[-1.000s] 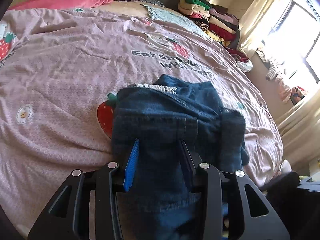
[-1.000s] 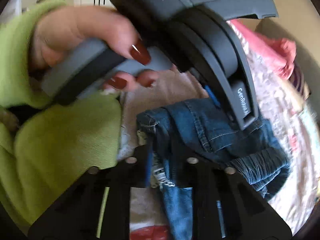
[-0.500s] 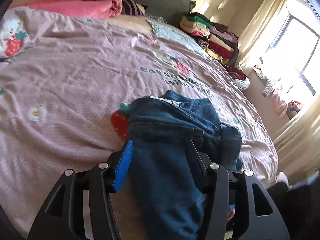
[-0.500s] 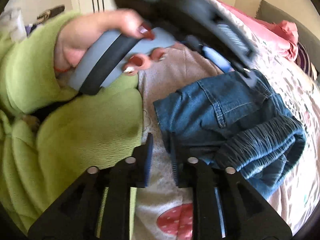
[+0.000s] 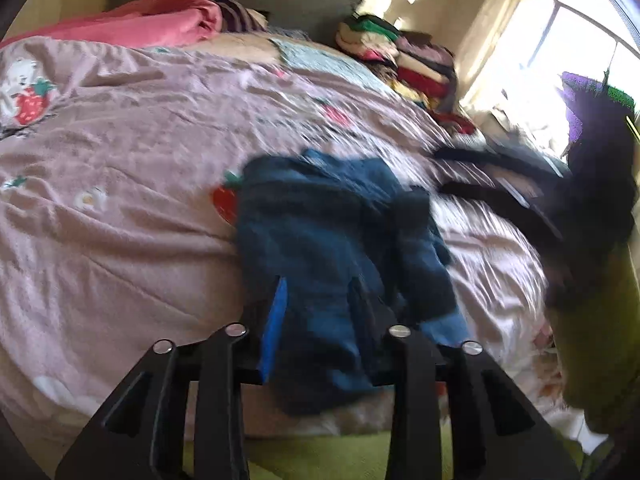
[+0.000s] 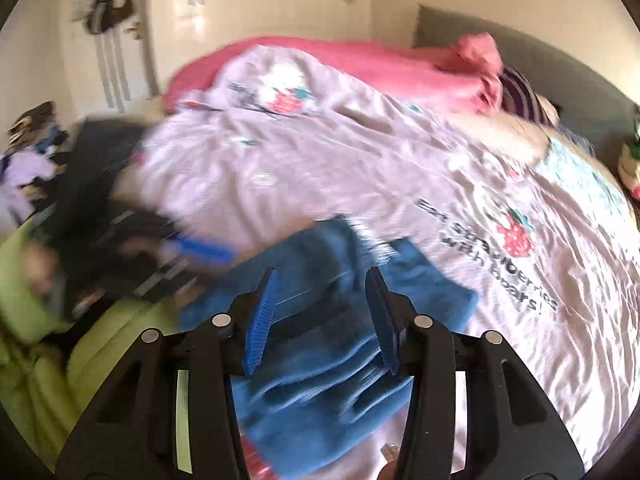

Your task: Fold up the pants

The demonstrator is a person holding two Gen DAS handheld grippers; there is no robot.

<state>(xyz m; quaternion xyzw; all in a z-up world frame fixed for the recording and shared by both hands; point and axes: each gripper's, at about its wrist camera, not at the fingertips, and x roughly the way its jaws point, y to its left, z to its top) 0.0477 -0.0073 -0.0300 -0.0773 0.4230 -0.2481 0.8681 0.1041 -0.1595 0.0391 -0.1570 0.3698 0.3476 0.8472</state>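
Note:
The blue denim pants [image 5: 328,240] lie in a folded bundle on the pink strawberry-print bedspread [image 5: 120,184]; they also show in the right wrist view [image 6: 328,320]. My left gripper [image 5: 318,284] is open, its fingers apart above the near end of the pants, holding nothing. My right gripper [image 6: 320,276] is open over the pants, empty. In the left wrist view the right gripper appears as a dark blur at the right [image 5: 520,184]; in the right wrist view the left gripper is a blur at the left [image 6: 160,248].
A pink blanket [image 5: 152,24] lies by the headboard. A stack of folded clothes [image 5: 400,60] sits at the far corner of the bed. The person's green sleeve [image 6: 48,340] is close at the left. A bright window [image 5: 568,48] is to the right.
Both grippers have pulled back from the pants. The right gripper has opened from nearly shut and swung to face across the bed. The pants stay on the bedspread.

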